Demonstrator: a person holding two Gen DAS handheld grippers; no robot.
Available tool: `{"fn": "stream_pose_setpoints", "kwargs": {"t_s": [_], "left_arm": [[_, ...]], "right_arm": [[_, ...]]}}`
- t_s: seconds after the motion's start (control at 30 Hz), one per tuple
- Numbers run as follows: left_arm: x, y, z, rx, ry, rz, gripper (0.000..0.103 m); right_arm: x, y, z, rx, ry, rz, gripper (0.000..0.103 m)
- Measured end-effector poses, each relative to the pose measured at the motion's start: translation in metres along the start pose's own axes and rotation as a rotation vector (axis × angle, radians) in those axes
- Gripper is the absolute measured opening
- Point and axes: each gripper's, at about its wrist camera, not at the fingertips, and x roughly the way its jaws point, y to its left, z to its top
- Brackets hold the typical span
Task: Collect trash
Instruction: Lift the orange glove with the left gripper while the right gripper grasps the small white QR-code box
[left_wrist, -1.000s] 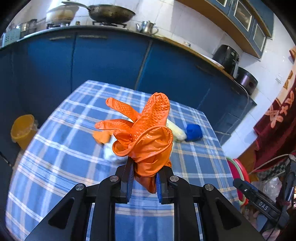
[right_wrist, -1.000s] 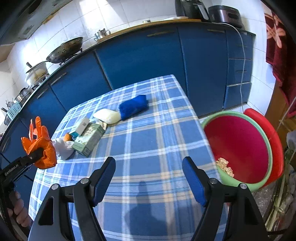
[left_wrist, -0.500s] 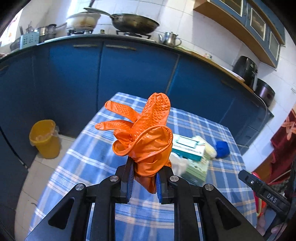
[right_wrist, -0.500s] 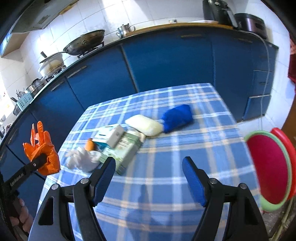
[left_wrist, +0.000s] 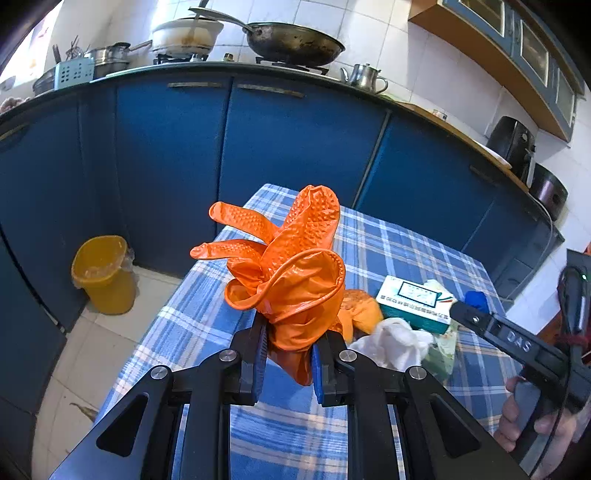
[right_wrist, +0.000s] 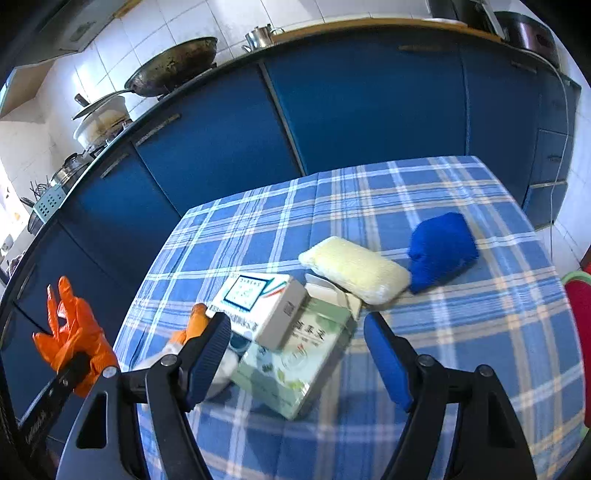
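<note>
The left gripper (left_wrist: 287, 363) has its jaws clenched on an orange glove (left_wrist: 291, 273), pinched at the crumpled cuff so that the glove's fingers stick up and fan out above the jaws. The glove hangs in the air over the near edge of the counter (left_wrist: 399, 243), which is covered by a blue checked cloth.

Just beyond and to the right of those jaws lies the rest of the trash: a second orange glove (left_wrist: 360, 308), a crumpled white tissue (left_wrist: 395, 341), and a small white box (left_wrist: 413, 301) resting on a pale green carton (right_wrist: 299, 363). Far off to the left of the jaws, down on the floor by the blue cabinets (left_wrist: 288, 147), stands a yellow bin (left_wrist: 101, 275) lined with a bag.

The right gripper (right_wrist: 297, 354) has its jaws released and spread wide, with nothing pressed between them. The green carton and the white box (right_wrist: 266, 308) lie between and just ahead of its jaws, the box leaning on the carton's top. Past the jaws sits a pale yellow sponge (right_wrist: 354, 269), touching the carton's far corner, and to its right, just beside it, a blue cloth (right_wrist: 441, 251). The held glove (right_wrist: 72, 334) shows at the far left of that view, well apart from the right jaws.

A hand (left_wrist: 532, 417) grips the right gripper's handle at the lower right edge of the left view.
</note>
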Motion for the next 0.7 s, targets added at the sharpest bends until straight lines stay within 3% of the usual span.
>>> {"fn": "stream_pose_setpoints", "kwargs": {"t_s": [0.4, 0.5, 0.57, 0.7], "left_arm": [[0.015, 0.009, -0.002, -0.015, 0.024, 0.004, 0.02], [0.016, 0.009, -0.003, -0.017, 0.027, 0.002, 0.02], [0.016, 0.008, -0.003, -0.017, 0.028, 0.001, 0.02], [0.012, 0.007, -0.003, -0.016, 0.024, -0.004, 0.02]], "right_arm": [[0.041, 0.017, 0.008, -0.073, 0.01, -0.051, 0.075], [0.04, 0.023, 0.006, -0.098, -0.003, -0.045, 0.064], [0.037, 0.027, 0.005, -0.116, -0.013, -0.037, 0.051], [0.028, 0.03, 0.005, -0.121, -0.04, -0.004, 0.039]]}}
